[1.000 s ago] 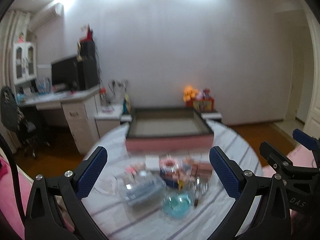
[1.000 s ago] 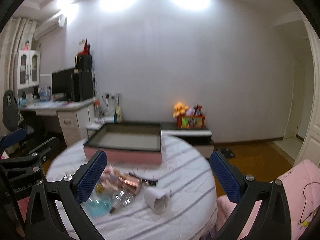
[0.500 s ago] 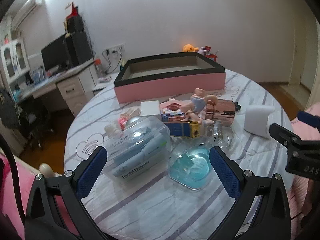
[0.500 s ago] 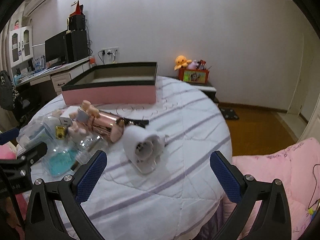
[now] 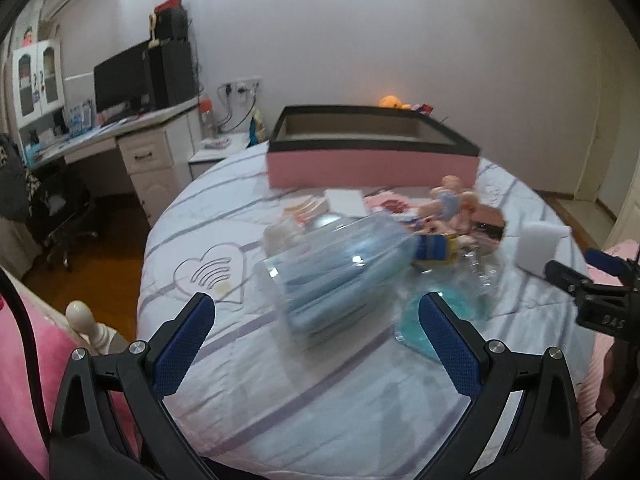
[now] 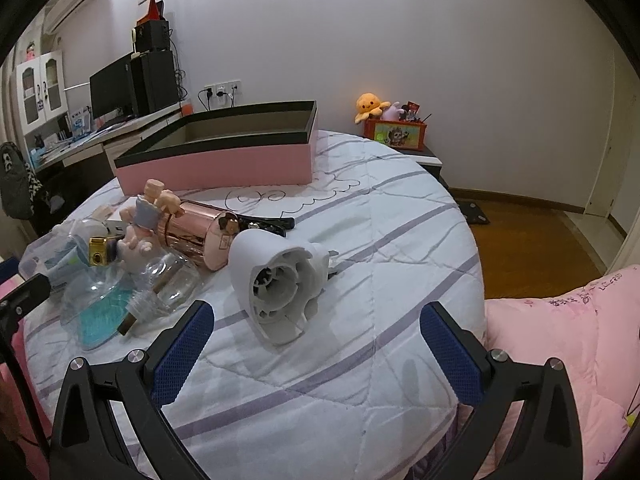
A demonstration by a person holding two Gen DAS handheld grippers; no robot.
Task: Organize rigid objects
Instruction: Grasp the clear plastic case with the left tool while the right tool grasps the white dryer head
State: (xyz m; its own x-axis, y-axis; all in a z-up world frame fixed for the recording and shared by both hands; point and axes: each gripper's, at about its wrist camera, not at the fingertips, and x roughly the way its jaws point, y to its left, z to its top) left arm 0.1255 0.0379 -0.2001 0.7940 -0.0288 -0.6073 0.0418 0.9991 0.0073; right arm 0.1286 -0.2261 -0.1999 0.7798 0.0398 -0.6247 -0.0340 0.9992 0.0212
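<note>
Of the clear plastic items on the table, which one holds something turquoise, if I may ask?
The flat clear plastic case, nearest the table edge; the round clear bottle beside it looks empty.

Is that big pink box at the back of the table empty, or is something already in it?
It looks empty. The pink box has no lid, and the inner walls and floor that show are bare; the near wall hides part of the floor.

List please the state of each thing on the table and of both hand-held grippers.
Pink box: open, looks empty.
White device: lying on its side.
Rose-gold can: lying on its side.
Doll: lying on the pile.
Clear case: lying flat, blurred.
Left hand-held gripper: open, empty.
Right hand-held gripper: open, empty.
</note>
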